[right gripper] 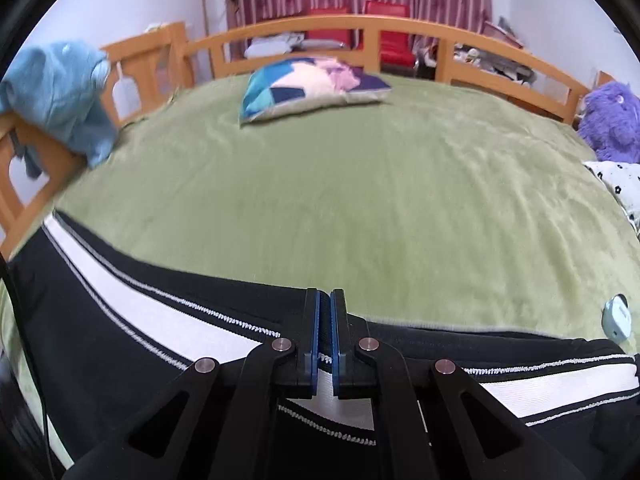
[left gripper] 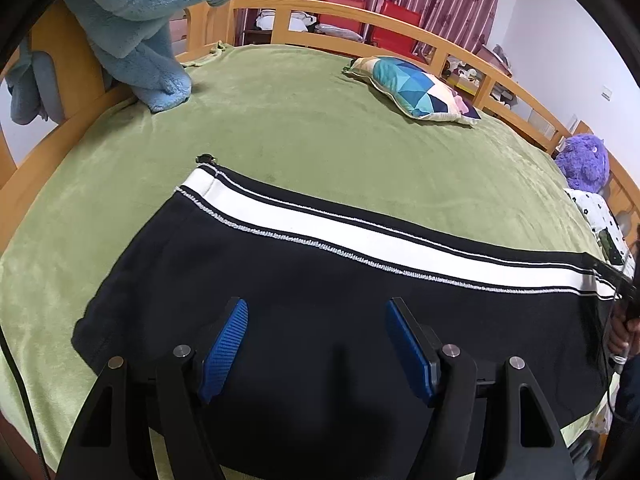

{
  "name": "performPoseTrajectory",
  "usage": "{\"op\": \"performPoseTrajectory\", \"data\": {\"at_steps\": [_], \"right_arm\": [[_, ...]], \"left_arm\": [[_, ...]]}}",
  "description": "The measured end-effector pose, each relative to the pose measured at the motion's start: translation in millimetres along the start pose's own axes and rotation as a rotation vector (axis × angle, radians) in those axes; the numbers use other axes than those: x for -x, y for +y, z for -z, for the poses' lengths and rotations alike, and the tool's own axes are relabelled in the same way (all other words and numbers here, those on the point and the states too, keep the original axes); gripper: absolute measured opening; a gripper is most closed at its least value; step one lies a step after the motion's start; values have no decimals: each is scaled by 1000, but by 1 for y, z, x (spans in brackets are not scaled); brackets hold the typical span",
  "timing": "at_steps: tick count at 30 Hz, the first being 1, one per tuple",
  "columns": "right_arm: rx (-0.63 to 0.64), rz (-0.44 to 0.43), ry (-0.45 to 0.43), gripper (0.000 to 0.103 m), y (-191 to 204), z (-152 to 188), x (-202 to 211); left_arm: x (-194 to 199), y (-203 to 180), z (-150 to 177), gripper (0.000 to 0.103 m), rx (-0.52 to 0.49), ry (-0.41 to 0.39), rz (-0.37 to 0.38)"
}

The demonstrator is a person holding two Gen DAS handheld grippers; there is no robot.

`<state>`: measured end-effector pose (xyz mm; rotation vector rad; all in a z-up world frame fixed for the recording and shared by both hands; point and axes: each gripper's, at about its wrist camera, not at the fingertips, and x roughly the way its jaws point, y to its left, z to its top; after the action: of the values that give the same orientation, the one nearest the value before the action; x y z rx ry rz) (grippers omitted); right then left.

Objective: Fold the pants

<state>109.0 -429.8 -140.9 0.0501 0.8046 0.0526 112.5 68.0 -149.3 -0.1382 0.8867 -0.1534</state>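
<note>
Black pants [left gripper: 280, 300] with a white side stripe [left gripper: 360, 236] lie flat across the green bed cover. My left gripper [left gripper: 316, 312] is open, its blue pads [left gripper: 224, 348] wide apart just above the black cloth, holding nothing. In the right wrist view the pants [right gripper: 100, 328] run along the bottom of the frame. My right gripper [right gripper: 325, 300] is shut on the pants' striped upper edge, with cloth pinched between the blue pads. The right gripper also shows at the far right edge of the left wrist view [left gripper: 626, 292], at the pants' edge.
The green bed cover [left gripper: 320, 120] has a wooden rail [left gripper: 400, 20] around it. A patterned pillow [left gripper: 420, 92] lies at the back, a light blue plush blanket [left gripper: 136, 28] hangs on the left rail, a purple plush toy [left gripper: 584, 160] sits right. A small pale blue object [right gripper: 618, 318] lies near the right gripper.
</note>
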Motion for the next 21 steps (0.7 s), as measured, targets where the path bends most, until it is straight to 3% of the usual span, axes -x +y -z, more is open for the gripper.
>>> {"op": "performPoseTrajectory", "data": {"at_steps": [2, 6, 7, 10, 12, 13, 16, 19, 21], "right_arm": [[-29, 16, 22, 4, -4, -3, -16], [-73, 52, 158, 9, -7, 10, -71], [-80, 63, 150, 10, -6, 13, -73], [-129, 74, 107, 25, -4, 5, -50], [-166, 53, 48, 50, -3, 6, -25], [-170, 46, 26, 56, 2, 10, -13], [-129, 63, 9, 60, 17, 28, 8], [-101, 81, 42, 60, 30, 56, 17], [-105, 75, 101, 60, 36, 76, 10]], "left_arm": [[2, 0, -1, 69, 0, 0, 1], [9, 1, 0, 69, -18, -22, -30], [11, 3, 0, 69, -18, -26, -43], [18, 17, 1, 70, 6, -41, -65], [17, 27, 3, 70, 26, -34, -67], [15, 33, 6, 70, 38, -23, -68], [2, 46, 19, 70, 53, 25, -68], [-20, 57, 42, 70, 59, 126, -105], [-17, 62, 56, 70, 50, 100, -84]]}}
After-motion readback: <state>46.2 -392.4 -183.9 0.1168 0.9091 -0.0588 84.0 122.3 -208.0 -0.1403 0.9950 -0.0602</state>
